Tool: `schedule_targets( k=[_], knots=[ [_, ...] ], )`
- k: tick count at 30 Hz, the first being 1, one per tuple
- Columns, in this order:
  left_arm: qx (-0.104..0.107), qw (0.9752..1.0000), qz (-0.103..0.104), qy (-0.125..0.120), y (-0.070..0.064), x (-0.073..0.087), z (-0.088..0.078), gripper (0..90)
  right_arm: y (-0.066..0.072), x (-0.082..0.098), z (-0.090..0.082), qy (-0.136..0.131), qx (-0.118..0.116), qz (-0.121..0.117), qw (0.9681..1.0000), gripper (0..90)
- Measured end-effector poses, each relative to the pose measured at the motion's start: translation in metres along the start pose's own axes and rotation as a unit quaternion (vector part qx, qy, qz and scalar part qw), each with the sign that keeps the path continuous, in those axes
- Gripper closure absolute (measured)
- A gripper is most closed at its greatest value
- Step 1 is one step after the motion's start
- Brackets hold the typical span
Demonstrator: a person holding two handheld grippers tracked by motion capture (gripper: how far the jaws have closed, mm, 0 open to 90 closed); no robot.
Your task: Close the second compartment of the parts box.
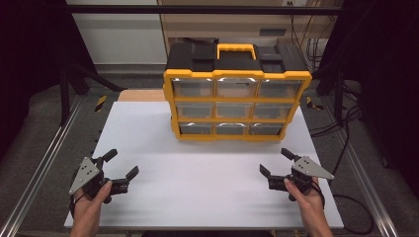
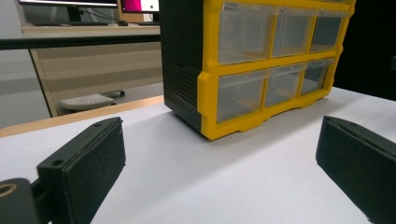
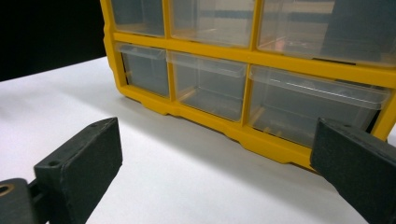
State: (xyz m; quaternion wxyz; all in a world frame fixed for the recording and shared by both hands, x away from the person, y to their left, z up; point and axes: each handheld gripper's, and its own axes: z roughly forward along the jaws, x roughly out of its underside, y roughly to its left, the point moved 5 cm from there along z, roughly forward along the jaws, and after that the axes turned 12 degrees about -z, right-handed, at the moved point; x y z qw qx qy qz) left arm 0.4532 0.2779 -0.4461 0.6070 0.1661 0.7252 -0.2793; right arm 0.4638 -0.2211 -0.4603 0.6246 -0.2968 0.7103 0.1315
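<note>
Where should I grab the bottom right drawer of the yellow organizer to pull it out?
Probably by the lip along the top front edge of the bottom right drawer, coming from the front with the right gripper, which is open and nearest. The clear front is flat, so that protruding lip looks like the only pinchable part.

Premises: a laboratory or test bay. Evidence: white table (image 1: 148, 128) framed by aluminium rails (image 1: 44, 163), black curtains (image 1: 29, 49) at 9 and 3 o'clock, loose cabling (image 1: 316, 44) at 1 o'clock, monitors (image 2: 93, 3) on a desk behind
</note>
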Motion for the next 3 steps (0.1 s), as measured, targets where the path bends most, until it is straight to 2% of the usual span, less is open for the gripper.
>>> schedule_targets(
  k=[3],
  knots=[
    [0.010, 0.9999, -0.010, -0.004, -0.0011, -0.0006, 0.0007, 1.5, -0.0004, -0.0003, 0.0001, -0.005, 0.001, 0.002, 1.0000, 3.1]
  ],
)
